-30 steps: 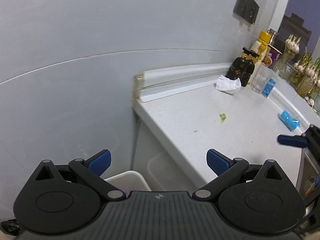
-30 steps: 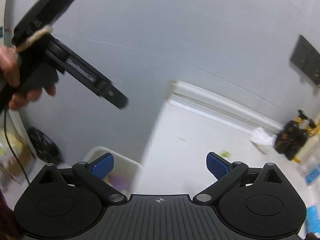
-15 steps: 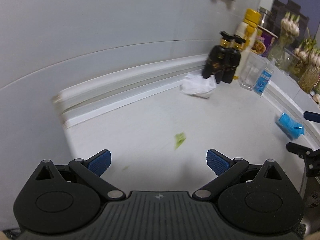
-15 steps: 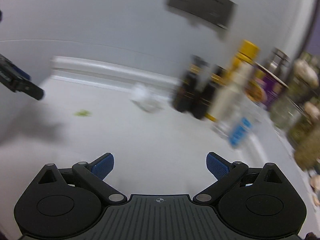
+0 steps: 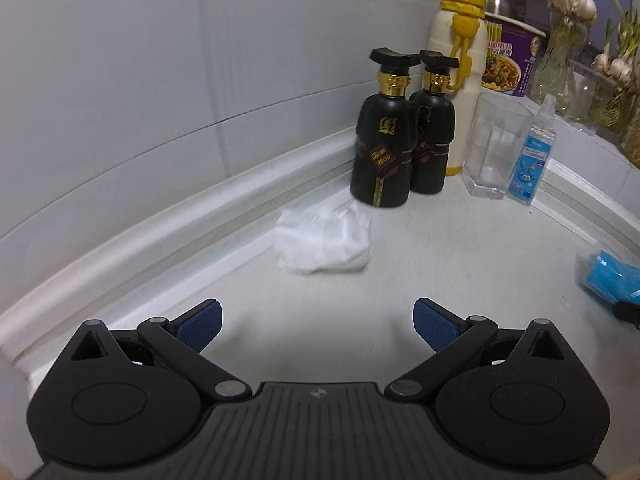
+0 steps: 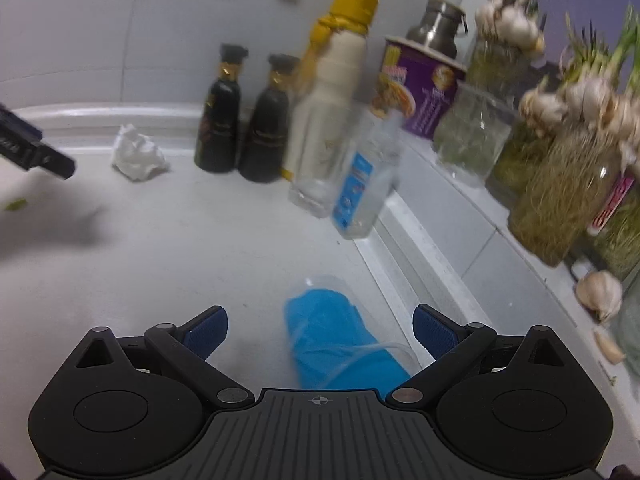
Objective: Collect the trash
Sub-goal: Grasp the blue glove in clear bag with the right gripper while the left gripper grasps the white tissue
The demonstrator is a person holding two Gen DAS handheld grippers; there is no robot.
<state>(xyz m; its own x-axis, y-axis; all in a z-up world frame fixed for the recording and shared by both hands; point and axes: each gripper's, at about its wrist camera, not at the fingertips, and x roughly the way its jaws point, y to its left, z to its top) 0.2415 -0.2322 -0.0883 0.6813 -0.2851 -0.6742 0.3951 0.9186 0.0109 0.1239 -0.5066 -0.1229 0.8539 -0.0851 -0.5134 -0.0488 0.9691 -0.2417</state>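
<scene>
Left gripper [image 5: 316, 314]: jaws spread wide, nothing between the blue pads [image 5: 199, 321]. It hangs over the white countertop [image 5: 440, 264], pointed at the crumpled white tissue [image 5: 323, 242], which lies ahead of it and well apart from the pads. The tissue rests just in front of the two black bottles [image 5: 402, 132] and touches the base of the nearer one; its far side sits against the raised backsplash ledge [image 5: 168, 236].

Right gripper [image 6: 320, 326]: jaws equally wide, holding nothing. The blue wrapper in clear film [image 6: 336, 340] lies on the countertop between its pads [image 6: 434, 330], nearer the right one; contact cannot be determined. From the black bottles, this wrapper is well to the right and toward the camera.

Right of the black bottles stand a cream bottle with a yellow cap [image 5: 458, 72], a clear glass [image 5: 496, 144] and a small spray bottle [image 5: 534, 156]. A green scrap [image 6: 14, 204] lies left of the tissue in the right wrist view
</scene>
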